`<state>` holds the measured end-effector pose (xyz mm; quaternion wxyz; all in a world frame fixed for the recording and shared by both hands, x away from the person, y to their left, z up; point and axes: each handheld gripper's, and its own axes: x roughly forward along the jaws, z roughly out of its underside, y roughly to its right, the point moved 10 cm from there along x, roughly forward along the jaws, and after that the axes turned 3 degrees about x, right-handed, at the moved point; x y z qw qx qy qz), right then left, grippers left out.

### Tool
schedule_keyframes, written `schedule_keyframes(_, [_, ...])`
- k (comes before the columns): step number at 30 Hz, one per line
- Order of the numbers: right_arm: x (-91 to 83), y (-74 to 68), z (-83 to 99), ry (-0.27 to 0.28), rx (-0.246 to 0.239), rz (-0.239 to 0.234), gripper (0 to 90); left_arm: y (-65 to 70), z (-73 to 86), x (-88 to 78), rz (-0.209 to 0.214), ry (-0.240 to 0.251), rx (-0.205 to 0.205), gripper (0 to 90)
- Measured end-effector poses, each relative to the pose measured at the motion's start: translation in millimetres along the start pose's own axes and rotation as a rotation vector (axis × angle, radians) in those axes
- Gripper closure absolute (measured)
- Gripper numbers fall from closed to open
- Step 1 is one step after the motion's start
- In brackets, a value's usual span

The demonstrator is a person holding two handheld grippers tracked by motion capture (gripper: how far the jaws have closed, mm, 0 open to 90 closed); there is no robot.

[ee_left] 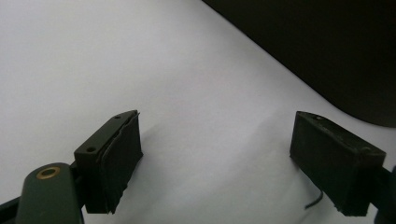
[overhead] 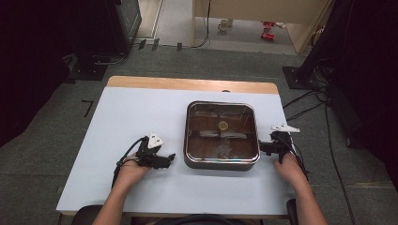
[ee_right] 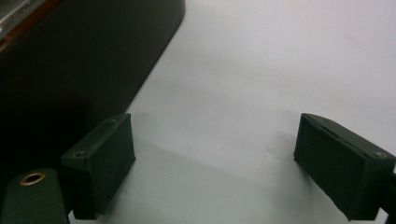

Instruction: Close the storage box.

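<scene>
Left gripper point(overhead: 172, 156) low on the desk point(overhead: 126, 122), jaws wide and holding nothing, tips just short of the pan's point(overhead: 221, 163) left wall; right gripper point(overhead: 261, 148) likewise wide and unladen, close against the pan's right wall. The pan sits right of centre on the desk, square and steel, a small round thing point(overhead: 223, 125) at its middle. By my reckoning nothing is gripped yet: both sides flanked, the grasp and any lift still to come.

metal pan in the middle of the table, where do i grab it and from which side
Probably by its two opposite side walls, one gripper each. The metal pan is square, shallow and sits flat, with a thin raised rim. The left gripper and right gripper, both open, already flank it, so come in level from left and right.
</scene>
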<state>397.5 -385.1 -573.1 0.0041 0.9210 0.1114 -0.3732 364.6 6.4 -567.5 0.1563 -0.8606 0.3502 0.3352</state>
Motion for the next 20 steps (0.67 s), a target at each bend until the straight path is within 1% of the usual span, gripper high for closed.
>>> schedule_keyframes(20, [0.0,0.1,0.1,0.000,-0.001,0.000,11.7,0.1,0.1,0.0,-0.006,0.002,0.000,15.9])
